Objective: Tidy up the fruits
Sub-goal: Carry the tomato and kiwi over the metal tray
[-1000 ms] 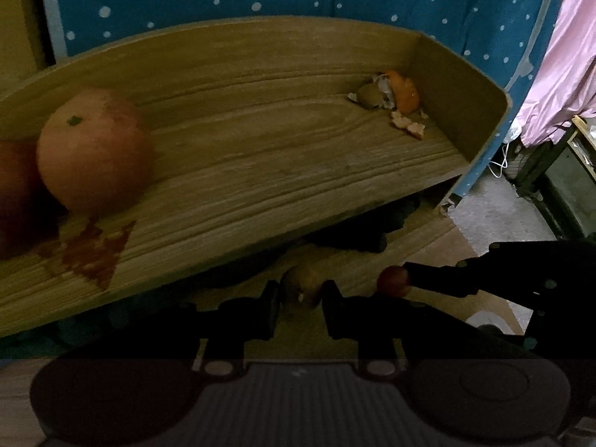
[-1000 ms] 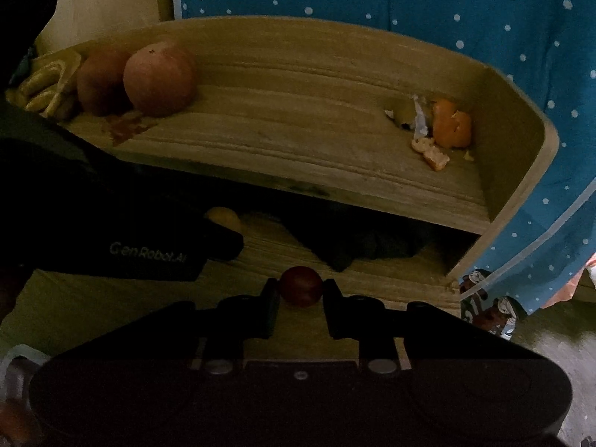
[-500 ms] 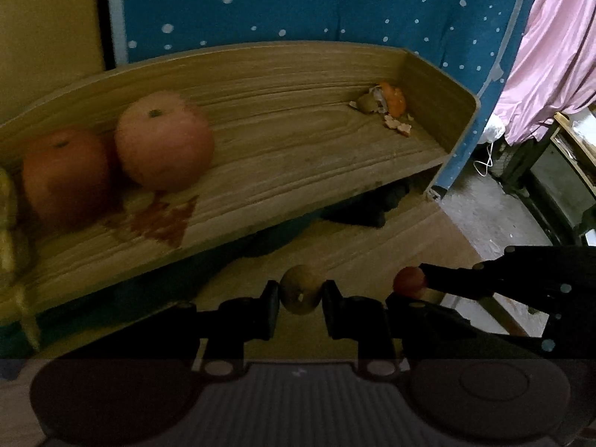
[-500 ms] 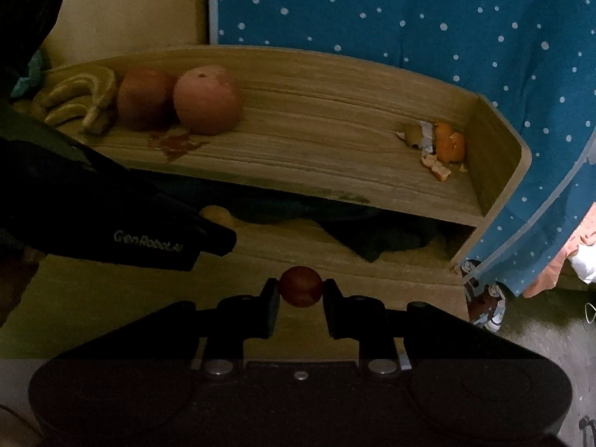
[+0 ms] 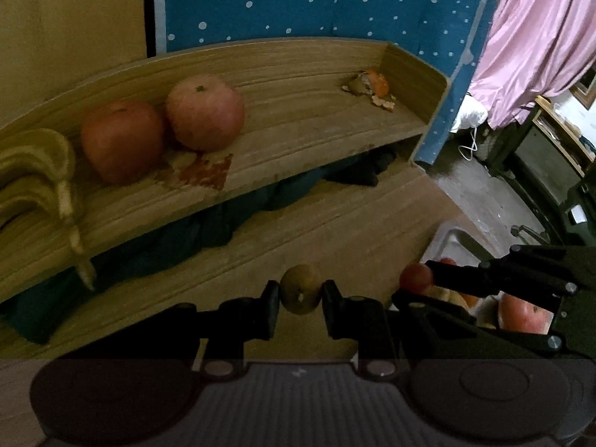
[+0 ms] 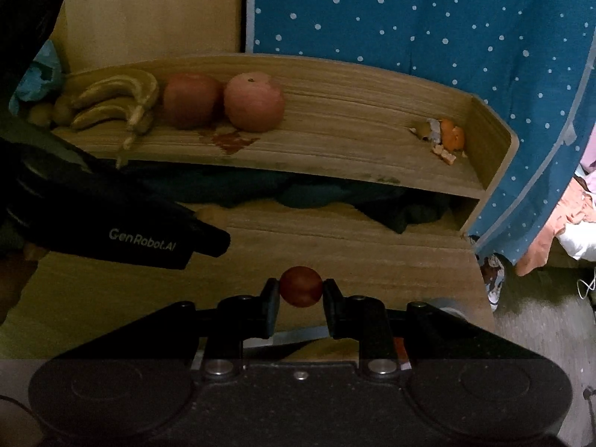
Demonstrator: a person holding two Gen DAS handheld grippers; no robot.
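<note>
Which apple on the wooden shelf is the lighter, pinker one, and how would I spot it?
Find the long wooden shelf against the blue dotted cloth. Near its left end lie bananas, then two apples side by side. The pinker apple is the right one, farther from the bananas than the darker red apple.

On the shelf (image 6: 335,164), bananas (image 6: 115,102) lie leftmost, two apples (image 6: 223,102) just right of them, and peels (image 6: 443,138) at the far right end.
</note>
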